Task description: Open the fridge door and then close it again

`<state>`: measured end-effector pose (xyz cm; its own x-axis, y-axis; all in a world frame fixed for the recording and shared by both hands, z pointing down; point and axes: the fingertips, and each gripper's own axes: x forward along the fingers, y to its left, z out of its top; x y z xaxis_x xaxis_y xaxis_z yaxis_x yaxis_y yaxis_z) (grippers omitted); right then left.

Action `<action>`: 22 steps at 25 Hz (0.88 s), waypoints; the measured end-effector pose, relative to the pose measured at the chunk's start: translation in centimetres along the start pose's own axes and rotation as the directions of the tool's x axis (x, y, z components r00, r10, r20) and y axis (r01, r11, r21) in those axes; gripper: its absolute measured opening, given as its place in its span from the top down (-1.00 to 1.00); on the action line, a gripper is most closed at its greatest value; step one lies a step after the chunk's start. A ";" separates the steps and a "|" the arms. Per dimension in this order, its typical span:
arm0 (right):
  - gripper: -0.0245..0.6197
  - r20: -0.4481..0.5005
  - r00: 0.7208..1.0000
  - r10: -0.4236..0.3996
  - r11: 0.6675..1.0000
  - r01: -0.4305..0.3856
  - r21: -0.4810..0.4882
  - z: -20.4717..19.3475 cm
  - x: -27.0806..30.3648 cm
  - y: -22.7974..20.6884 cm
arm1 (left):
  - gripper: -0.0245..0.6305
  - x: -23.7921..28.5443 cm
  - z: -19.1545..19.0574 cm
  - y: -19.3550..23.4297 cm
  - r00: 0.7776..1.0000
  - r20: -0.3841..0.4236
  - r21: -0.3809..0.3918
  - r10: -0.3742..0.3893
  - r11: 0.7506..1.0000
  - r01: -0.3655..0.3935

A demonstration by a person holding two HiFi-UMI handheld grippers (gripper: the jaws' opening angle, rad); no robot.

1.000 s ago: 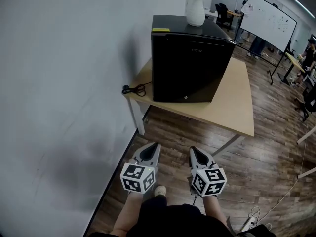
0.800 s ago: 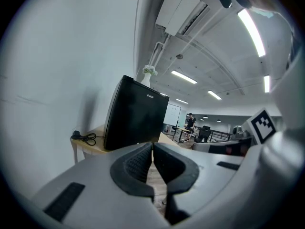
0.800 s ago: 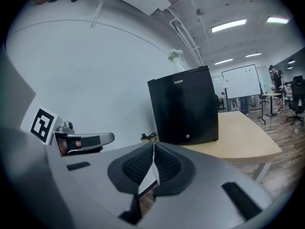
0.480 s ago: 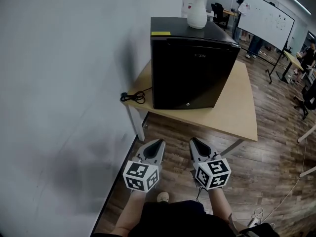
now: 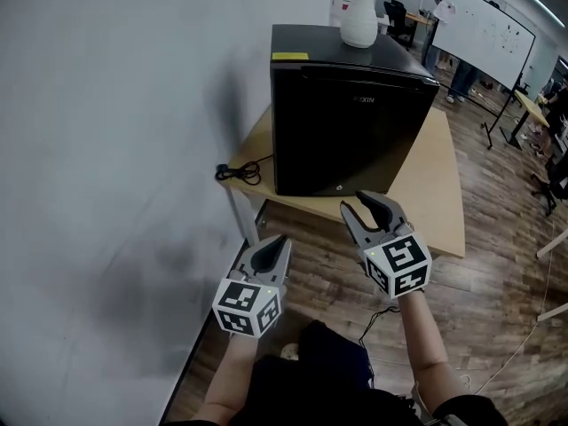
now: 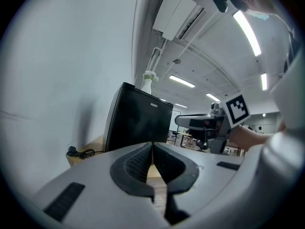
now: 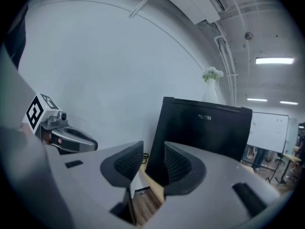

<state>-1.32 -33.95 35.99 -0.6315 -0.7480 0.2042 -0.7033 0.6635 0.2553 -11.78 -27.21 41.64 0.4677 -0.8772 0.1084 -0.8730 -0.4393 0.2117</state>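
the wall (image 5: 106, 149) ran along the fridge's left. the table (image 5: 439, 202) carried the fridge (image 5: 328, 43), which stood shut, its door (image 5: 342, 140) untouched. a vase (image 5: 359, 16) sat on the fridge's top and a cable (image 5: 238, 172) lay coiled by its lower left corner. the right gripper (image 5: 358, 204) had come up and forward towards the fridge's front. its jaws had just been opening, with nothing between them. i took that as readying to catch the door's edge, so the opening step had barely begun. it pointed about level at the fridge, short of touching. the left gripper (image 5: 282, 240) hung lower and further back from the fridge, jaws pressed together on nothing.
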 end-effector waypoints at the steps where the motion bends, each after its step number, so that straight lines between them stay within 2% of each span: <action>1: 0.54 -0.002 1.000 0.019 0.999 -0.019 -0.035 0.7 0.6 -0.4 | 0.90 0.3 0.2 0.1 1.000 0.003 -0.002 0.005 1.000 -0.005; 6: 0.37 -0.022 0.997 0.074 0.969 -0.077 -0.235 4.4 4.3 -2.4 | 0.90 1.8 1.7 1.5 0.999 0.017 -0.007 0.042 0.999 -0.042; 13: 0.30 -0.036 0.995 0.096 0.912 -0.103 -0.398 8.3 9.1 -5.7 | 0.90 4.3 3.8 3.8 0.994 0.049 -0.009 0.099 0.995 -0.098; 22: 0.31 -0.060 0.996 0.066 0.800 -0.089 -0.593 12.9 14.0 -8.3 | 0.90 6.7 5.2 6.0 0.987 0.076 -0.016 0.144 0.990 -0.143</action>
<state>-8.58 -49.68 24.54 -0.6559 -0.7020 0.2774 -0.3124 0.5870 0.7469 -14.62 -36.77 38.54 0.3253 -0.9434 0.0639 -0.9287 -0.3060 0.2094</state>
